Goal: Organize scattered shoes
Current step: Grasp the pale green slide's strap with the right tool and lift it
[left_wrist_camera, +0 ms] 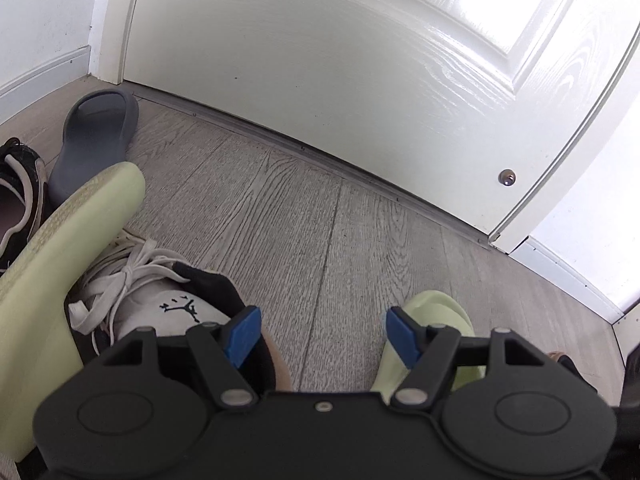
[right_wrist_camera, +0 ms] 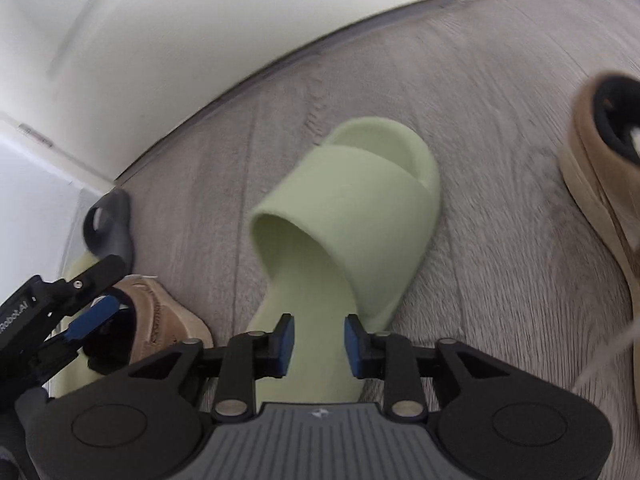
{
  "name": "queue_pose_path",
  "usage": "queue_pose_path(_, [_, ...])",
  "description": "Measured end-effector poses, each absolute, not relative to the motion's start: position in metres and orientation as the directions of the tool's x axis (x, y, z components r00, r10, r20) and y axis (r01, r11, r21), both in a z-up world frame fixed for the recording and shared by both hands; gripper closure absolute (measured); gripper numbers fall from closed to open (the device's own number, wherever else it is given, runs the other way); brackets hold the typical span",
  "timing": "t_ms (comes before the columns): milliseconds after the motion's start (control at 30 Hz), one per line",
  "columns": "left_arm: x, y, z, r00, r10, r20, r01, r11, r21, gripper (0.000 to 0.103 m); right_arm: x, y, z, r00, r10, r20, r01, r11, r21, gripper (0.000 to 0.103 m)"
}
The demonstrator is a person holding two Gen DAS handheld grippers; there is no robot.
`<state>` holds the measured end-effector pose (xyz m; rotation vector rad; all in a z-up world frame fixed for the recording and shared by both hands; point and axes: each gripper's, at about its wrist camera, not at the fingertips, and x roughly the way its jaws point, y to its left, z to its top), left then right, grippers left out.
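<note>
- Down at floor level by the door: right gripper [right_wrist_camera: 316, 340], fingers part-spread, straddling the heel end of a pale green slide [right_wrist_camera: 348, 216]. Pads appear clear of the foam; nothing pinched, as far as the blurred right-wrist view tells.
- Left gripper [left_wrist_camera: 322, 338] fingers spread wide, empty, over bare wood floor [left_wrist_camera: 320, 220].
- Slide rests on the floor, toe toward the white door [left_wrist_camera: 340, 80].
- Outward: its likely mate, a second green slide [left_wrist_camera: 72, 224], tipped on edge against a white laced sneaker [left_wrist_camera: 160, 292]; grey slide [left_wrist_camera: 96, 132] near the door frame; tan shoe [right_wrist_camera: 600, 176] at far right.
- Risk: soft foam wall could buckle or slip from a shallow pinch. Crowded pile at left could topple if nudged.
</note>
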<state>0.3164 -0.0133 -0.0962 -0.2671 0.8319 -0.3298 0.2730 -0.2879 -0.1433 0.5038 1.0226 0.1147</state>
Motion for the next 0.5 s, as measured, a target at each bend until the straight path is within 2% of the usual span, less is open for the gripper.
queue_pose_path(100, [0.314, -0.019, -0.095, 0.636, -0.368, -0.679, 0.196, 0.927, -0.320, 0.033, 0.289, -0.286, -0.132, 0.533, 0.271, -0.801, -0.012, 0.950, 0.313, 0.063])
queue_pose_path(167, [0.314, -0.021, -0.095, 0.635, -0.371, -0.678, 0.202, 0.926, -0.317, 0.033, 0.291, -0.292, -0.126, 0.560, 0.271, -0.783, -0.076, 0.958, 0.276, 0.062])
queue_pose_path(300, [0.314, -0.025, -0.096, 0.627, -0.378, -0.681, 0.215, 0.924, -0.315, 0.033, 0.308, -0.323, -0.125, 0.541, 0.394, -0.743, -0.144, 0.914, 0.380, 0.059])
queue_pose_path(500, [0.314, -0.024, -0.096, 0.635, -0.369, -0.679, 0.212, 0.928, -0.305, 0.033, 0.301, -0.308, -0.142, 0.389, 0.284, -0.876, -0.214, 0.953, 0.214, 0.059])
